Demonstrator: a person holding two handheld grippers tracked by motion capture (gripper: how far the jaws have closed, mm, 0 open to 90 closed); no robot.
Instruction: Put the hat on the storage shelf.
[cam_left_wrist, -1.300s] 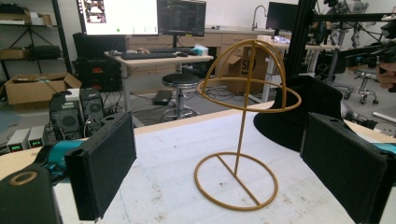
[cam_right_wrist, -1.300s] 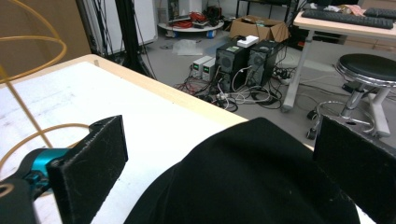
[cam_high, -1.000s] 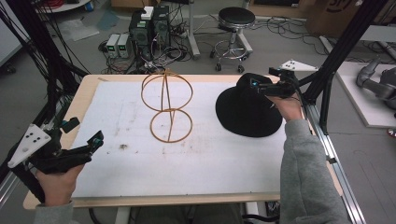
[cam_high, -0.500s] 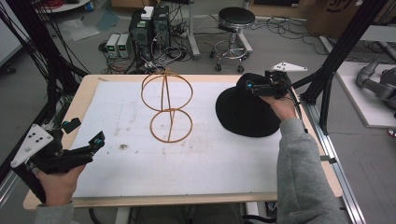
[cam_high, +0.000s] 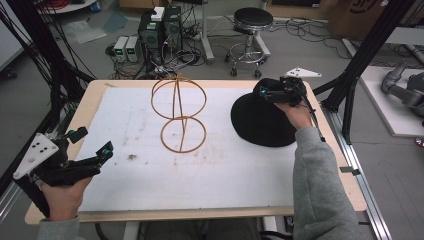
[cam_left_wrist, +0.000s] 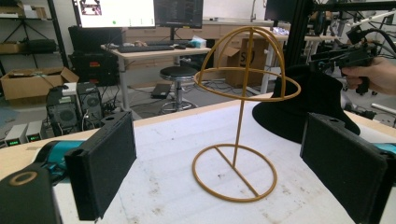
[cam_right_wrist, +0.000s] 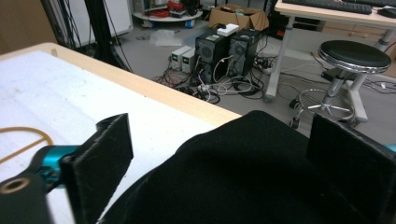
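Observation:
A black hat (cam_high: 262, 122) lies on the white mat at the right, its crown filling the lower half of the right gripper view (cam_right_wrist: 252, 186). My right gripper (cam_high: 264, 93) hovers over the crown's far side. Its jaws (cam_right_wrist: 219, 140) have just been closing a little and still stand wide on either side of the crown, the pads not visibly pressing. A gold wire hat stand (cam_high: 179, 112) rises mid-table and also appears ahead of my left gripper (cam_left_wrist: 236, 140). That left gripper (cam_high: 92, 141) is at the near left corner, open and empty.
The table's wooden rim (cam_high: 210, 82) borders the mat. Beyond the far edge are computer towers (cam_high: 162, 27), cables and a stool (cam_high: 252, 22). Black frame posts (cam_high: 360, 65) stand right of the table. A small dark stain (cam_high: 132, 157) marks the mat.
My right gripper has slid left and down over the hat's crown, and its grey plate now tilts toward the table's far edge. The left gripper, hat and stand have not moved.

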